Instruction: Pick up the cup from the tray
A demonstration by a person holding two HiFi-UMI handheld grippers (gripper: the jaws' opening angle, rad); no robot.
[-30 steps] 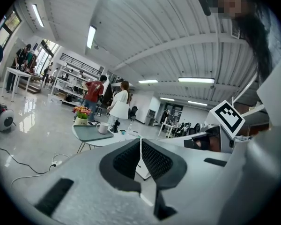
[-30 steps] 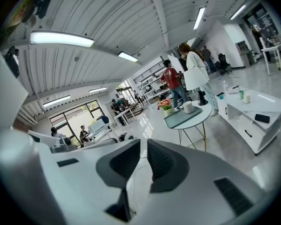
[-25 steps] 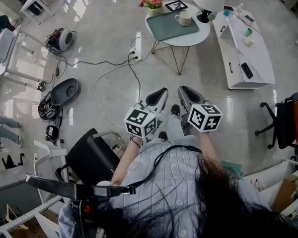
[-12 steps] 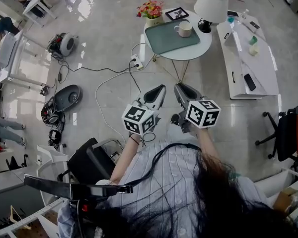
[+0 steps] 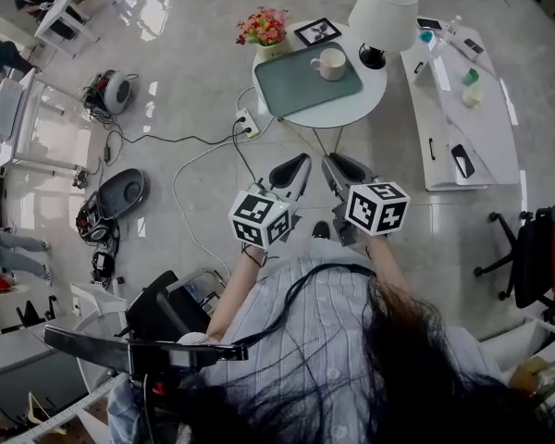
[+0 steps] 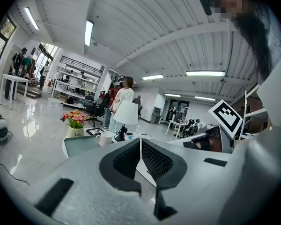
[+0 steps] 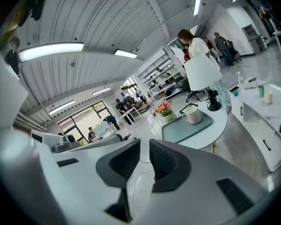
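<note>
White ceramic appeared to be the material of the cup (image 5: 331,63). It stood upright on the grey-green tray (image 5: 291,89), toward the tray's far right end, and nothing touched it. The tray lay on a round white table (image 5: 375,92). 3 other items shared that table: a pot of flowers (image 5: 262,28) and a framed picture (image 5: 317,31) just beyond the tray, and a white-shaded lamp (image 5: 381,12) near the cup. A long white bench (image 5: 462,109) stood just beside the table on the right. A power strip (image 5: 247,123) with its cable lay on the floor near the table's legs.

The left gripper (image 5: 301,162) and the right gripper (image 5: 331,164) were held side by side in front of the person. Both were pointed toward the table and were well apart from it, with bare floor between. The left jaws were pressed together. The right jaws were drawn in to a thin slit. Nothing was pinched by either pair.

The step in hand was judged to be the approach; no grasp had been started. For the next move, the gap to the table would have to be closed. 1 gripper's jaws would have to be spread wide enough for the cup's body or rim before contact. Clearance from the lamp should be kept, and the cup should be kept upright when lifted.
</note>
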